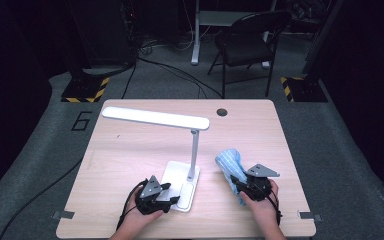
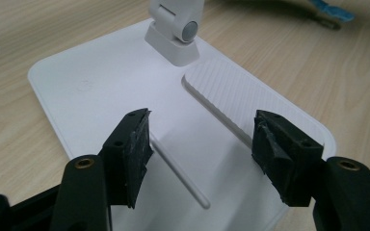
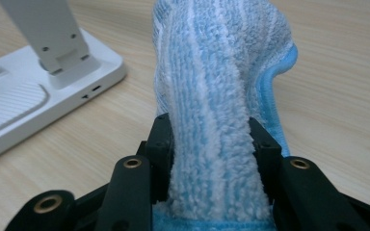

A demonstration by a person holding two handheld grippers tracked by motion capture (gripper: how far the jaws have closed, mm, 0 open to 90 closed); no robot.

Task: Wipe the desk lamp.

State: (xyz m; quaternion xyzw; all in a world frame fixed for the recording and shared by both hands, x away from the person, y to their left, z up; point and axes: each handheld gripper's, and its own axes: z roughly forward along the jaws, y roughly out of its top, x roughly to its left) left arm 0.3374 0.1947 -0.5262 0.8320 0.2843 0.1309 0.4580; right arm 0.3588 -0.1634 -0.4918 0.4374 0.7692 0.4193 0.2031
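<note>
right gripper (image 1: 243, 186): pinching the blue cloth (image 1: 230, 162) – in the right gripper view the pile bulges between both pads (image 3: 163, 144), so I read a firm grip
cloth: bunched fold sticking out ahead of my right jaws, just off the right side of the lamp base (image 1: 181, 186), apart from it
left gripper (image 1: 172, 200): spread, nothing between the jaws; in the left gripper view they sit over the near end of the base, ribbed pad (image 2: 241, 96) ahead-right, slim groove (image 2: 178, 171) running between them. Can't tell if the tips touch the plate
lamp: white desk lamp, stem (image 1: 194, 152) rising from the far end of the base, long head (image 1: 155, 118) overhead, running to the left
step, my guess: steady the base with the left, wipe the lamp with the cloth
doing it well: I keep the pinch deep in the fold so it doesn't slip; lead with the loose end, not the jaws; press light on the stem – it looks tippy
edges: table (image 1: 120, 150) near edge close behind both hands; base corner just left of the cloth
open room: bare wood ahead and right of the right gripper, plenty of space for a swing; left side tighter, with the lamp head overhead
</note>
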